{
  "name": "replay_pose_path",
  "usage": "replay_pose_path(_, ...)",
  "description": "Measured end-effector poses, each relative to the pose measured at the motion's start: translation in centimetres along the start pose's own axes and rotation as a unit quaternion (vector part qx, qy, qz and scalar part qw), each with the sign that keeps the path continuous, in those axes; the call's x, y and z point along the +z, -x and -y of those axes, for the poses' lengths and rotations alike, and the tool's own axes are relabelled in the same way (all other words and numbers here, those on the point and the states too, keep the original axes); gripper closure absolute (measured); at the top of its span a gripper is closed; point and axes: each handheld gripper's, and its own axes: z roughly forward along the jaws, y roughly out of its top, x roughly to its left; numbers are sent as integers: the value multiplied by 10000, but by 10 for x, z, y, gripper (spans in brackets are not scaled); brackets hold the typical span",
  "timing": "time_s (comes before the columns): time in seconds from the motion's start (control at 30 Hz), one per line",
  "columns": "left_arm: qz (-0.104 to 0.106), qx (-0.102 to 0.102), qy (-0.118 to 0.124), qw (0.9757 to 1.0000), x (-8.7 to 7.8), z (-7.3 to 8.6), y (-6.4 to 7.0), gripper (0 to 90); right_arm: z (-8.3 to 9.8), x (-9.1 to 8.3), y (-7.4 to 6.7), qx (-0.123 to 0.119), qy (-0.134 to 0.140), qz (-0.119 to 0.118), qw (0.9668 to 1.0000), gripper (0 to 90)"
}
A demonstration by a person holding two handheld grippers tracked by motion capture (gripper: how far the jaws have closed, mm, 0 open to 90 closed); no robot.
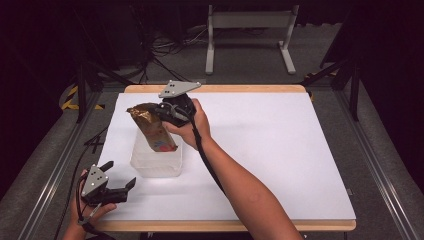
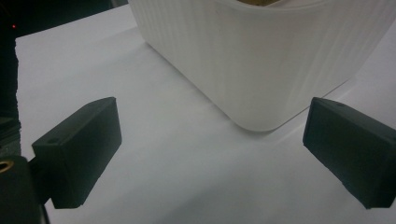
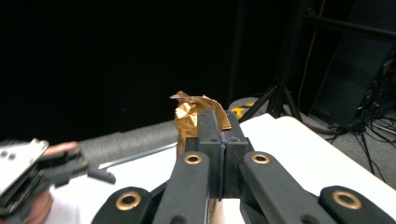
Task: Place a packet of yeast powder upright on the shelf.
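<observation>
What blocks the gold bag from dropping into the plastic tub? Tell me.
Nothing visible. The right gripper is shut on the top of the gold bag, whose lower end already sits inside the open tub. The left gripper is open and stays apart, near the table's front edge.

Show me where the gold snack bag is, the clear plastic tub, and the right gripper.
gold snack bag (image 1: 150, 125), high view, on its crinkled upper half.
clear plastic tub (image 1: 156, 167), high view, on its near wall.
right gripper (image 3: 223, 122), right gripper view, between its closed fingertips, clamped on the bag's top.
</observation>
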Motion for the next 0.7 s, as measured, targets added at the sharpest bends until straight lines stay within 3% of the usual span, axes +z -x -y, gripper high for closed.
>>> replay_pose_path(0.1, 1, 8, -17, 10000, 0, 0, 0, 53, 7, 0, -6, -58, -90, -73, 9999, 897)
replay_pose_path(0.53, 19, 0, -35, 10000, 1, 0, 0, 53, 44, 1, 4, 290, -104, -177, 9994, 896)
replay_pose_path(0.7, 19, 7, -70, 10000, 1, 0, 1, 52, 48, -7, 5, 163, -169, -121, 9997, 893)
